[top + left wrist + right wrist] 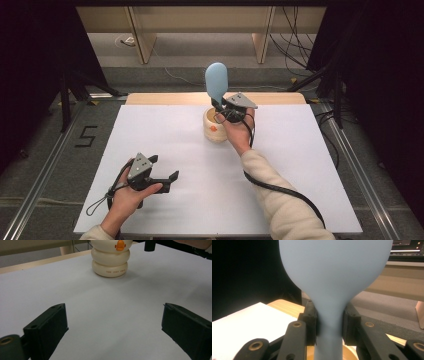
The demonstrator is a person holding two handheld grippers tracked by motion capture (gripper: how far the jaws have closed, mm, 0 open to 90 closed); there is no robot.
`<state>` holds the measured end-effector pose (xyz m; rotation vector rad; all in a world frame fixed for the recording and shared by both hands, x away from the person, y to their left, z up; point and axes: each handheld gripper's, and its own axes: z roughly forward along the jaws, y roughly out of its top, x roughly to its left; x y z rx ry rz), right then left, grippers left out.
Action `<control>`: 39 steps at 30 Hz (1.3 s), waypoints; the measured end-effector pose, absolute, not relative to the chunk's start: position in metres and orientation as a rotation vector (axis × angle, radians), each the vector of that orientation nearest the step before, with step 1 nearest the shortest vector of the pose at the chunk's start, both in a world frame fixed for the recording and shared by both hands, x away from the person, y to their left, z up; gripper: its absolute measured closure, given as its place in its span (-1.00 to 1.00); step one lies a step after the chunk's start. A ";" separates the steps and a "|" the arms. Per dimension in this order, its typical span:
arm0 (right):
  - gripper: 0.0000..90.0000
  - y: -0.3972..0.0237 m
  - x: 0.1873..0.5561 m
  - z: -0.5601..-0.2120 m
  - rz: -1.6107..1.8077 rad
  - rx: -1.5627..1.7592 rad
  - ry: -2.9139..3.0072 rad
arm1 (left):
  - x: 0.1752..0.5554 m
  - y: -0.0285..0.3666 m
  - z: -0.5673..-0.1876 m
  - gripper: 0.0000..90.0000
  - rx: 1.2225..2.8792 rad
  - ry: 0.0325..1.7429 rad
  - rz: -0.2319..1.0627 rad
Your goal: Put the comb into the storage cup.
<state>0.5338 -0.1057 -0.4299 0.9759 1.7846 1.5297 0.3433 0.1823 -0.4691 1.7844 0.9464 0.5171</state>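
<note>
From the high view we see the right hand-held gripper (pixel 223 106) poised over a cream holder (pixel 214 127) that stands toward the far middle of the white counter (pixel 165 135). It is clamped on the neck of a pale blue spatula (pixel 216 82), whose broad blade stands upright above the holder. The left hand-held gripper (pixel 167 176) sits near the front left of the counter, well apart from the holder, jaws spread and carrying nothing.

In the left gripper view we look between that gripper's two wide-open black jaws across bare counter to the holder (pixel 110 261), a stack of rounded rings with an orange mark on the front. Nothing steadies it.

In the right gripper view the blue spatula (pixel 334 272) fills the middle, its narrow neck pinched between the two jaws, and a rim of the holder (pixel 349 355) shows just below.

Our worry is the smooth, tapering neck: we judge it could slip or swivel in the grasp if the hand tilts. The handle could also catch the rim and tip or drag the unsupported holder, since the other hand is far off.
</note>
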 end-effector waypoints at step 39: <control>0.57 -0.105 0.531 -0.440 1.519 0.978 1.803 | 0.343 0.182 -0.469 -0.87 1.785 0.946 0.517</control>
